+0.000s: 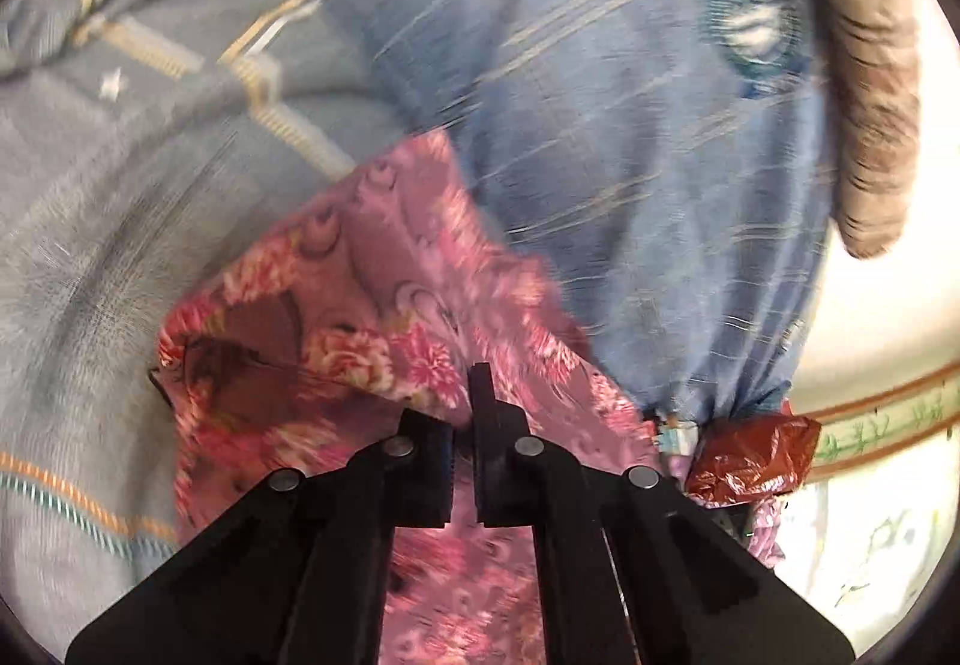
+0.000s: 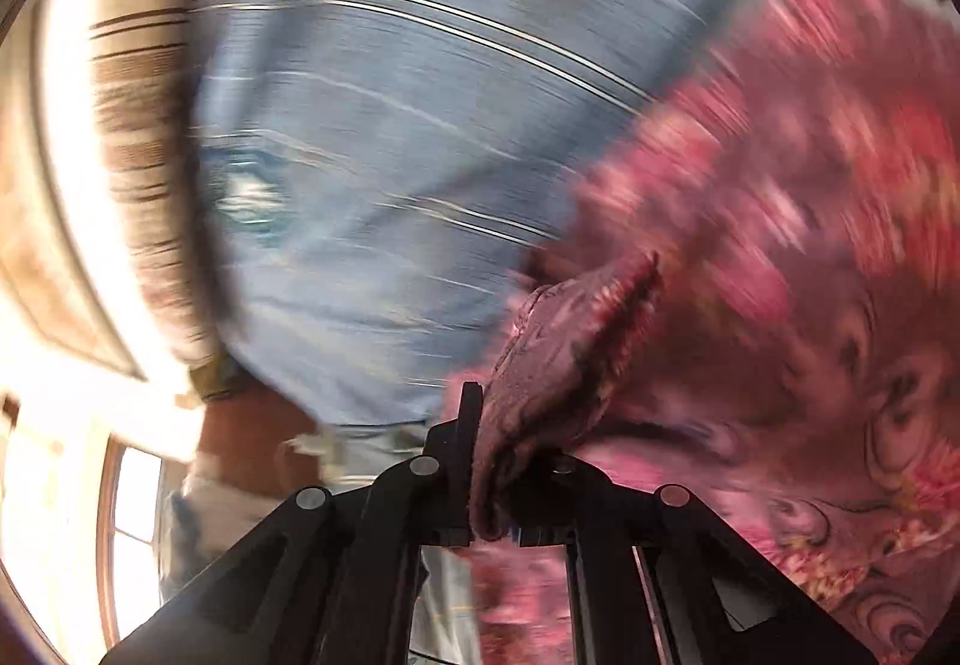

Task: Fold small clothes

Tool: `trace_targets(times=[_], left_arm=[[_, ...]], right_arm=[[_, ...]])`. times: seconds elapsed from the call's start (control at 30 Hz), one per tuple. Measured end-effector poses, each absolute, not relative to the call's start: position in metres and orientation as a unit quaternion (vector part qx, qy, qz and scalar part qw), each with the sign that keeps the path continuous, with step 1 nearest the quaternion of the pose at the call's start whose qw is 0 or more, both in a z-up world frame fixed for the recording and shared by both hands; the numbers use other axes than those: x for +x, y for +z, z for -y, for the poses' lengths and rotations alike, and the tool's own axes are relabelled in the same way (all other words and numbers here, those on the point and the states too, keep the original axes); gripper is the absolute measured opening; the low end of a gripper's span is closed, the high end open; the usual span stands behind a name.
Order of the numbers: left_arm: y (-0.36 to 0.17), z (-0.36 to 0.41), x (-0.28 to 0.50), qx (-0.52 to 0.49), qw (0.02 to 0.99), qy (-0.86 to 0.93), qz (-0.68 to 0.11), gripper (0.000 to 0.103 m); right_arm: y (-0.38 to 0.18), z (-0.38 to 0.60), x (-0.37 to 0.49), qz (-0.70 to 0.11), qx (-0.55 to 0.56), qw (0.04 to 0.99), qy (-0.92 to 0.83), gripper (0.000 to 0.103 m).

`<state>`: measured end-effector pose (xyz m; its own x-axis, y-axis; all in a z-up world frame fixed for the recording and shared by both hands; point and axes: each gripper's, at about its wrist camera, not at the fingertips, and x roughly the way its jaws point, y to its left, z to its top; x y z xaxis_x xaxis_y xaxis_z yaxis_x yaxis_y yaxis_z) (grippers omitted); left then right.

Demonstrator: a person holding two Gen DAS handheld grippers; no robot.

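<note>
A: Left wrist view first. What has the left gripper (image 1: 465,413) got?

B: Its jaws are drawn narrow, pinching an edge of the pink floral garment (image 1: 384,305). The cloth hangs over the blue bedsheet (image 1: 600,125), and part of it drapes below the jaws.

A: Any fold made yet?

B: None I can make out. The garment looks bunched and lifted, not laid flat, so I'd judge the task near its start: spreading and every fold remain.

A: And the surroundings there?

B: The striped sheet seems to cover a bed. A brown striped cushion (image 1: 864,95) lies at the far edge, a crumpled red-brown wrapper (image 1: 756,455) sits near the sheet's gathered corner, and a pale wall shows beyond.

A: Right wrist view?

B: Heavily blurred. The right gripper (image 2: 480,425) has its jaws closed on a thick, doubled edge of the same garment, which fills the view's right side. The sheet lies behind, the cushion at left, and a bright window (image 2: 135,533) low on the left.
</note>
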<state>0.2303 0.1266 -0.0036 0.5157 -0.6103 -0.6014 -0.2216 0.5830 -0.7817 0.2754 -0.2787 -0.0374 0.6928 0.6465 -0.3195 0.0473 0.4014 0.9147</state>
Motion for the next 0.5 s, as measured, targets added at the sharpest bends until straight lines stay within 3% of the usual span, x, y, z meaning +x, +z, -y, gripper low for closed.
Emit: trace_targets(times=[0.17, 0.37, 0.5], left_arm=[[0.02, -0.084, 0.195, -0.414, 0.766, -0.143, -0.47, 0.002], [-0.026, -0.02, 0.183, -0.382, 0.735, -0.141, -0.542, 0.002], [-0.023, -0.013, 0.174, -0.373, 0.734, -0.157, -0.546, 0.003]], right_arm=[[0.005, 0.302, 0.246, -0.306, 0.434, 0.817, 0.223, 0.005], [-0.044, 0.36, 0.219, -0.338, 0.433, 0.824, 0.138, 0.005], [-0.073, 0.38, 0.208, -0.361, 0.423, 0.824, 0.104, 0.005]])
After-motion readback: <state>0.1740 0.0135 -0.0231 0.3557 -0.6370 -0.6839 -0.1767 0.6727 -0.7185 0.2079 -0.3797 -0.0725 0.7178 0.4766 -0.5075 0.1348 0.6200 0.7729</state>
